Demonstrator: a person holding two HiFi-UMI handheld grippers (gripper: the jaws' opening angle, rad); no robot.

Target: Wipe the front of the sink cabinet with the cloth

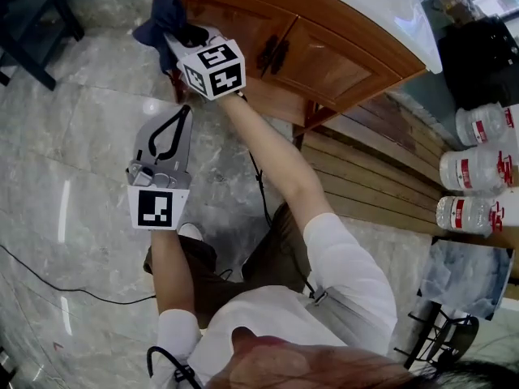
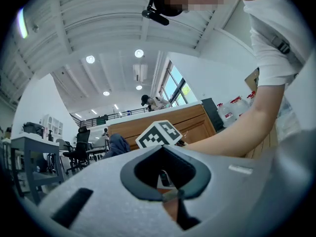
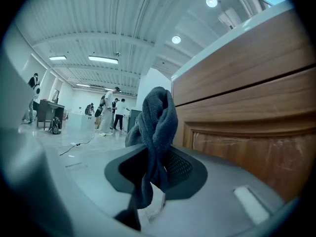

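The wooden sink cabinet (image 1: 324,59) has two doors with dark handles (image 1: 272,53) under a white countertop (image 1: 381,6). My right gripper (image 1: 180,35) is shut on a dark blue cloth (image 1: 165,16), held up at the cabinet's left end. In the right gripper view the cloth (image 3: 157,125) hangs bunched out of the jaws, with the cabinet front (image 3: 256,112) close on the right. My left gripper (image 1: 183,113) hovers lower over the marble floor, shut and holding nothing. In the left gripper view the right gripper's marker cube (image 2: 160,132) and the cabinet (image 2: 195,121) lie ahead.
A slatted wooden platform (image 1: 373,164) runs along the cabinet's right side, with large water bottles (image 1: 478,168) beyond it. Black table legs (image 1: 36,23) stand at the upper left. A thin cable (image 1: 65,286) crosses the floor. The person's knee and shoe (image 1: 190,233) are below the grippers.
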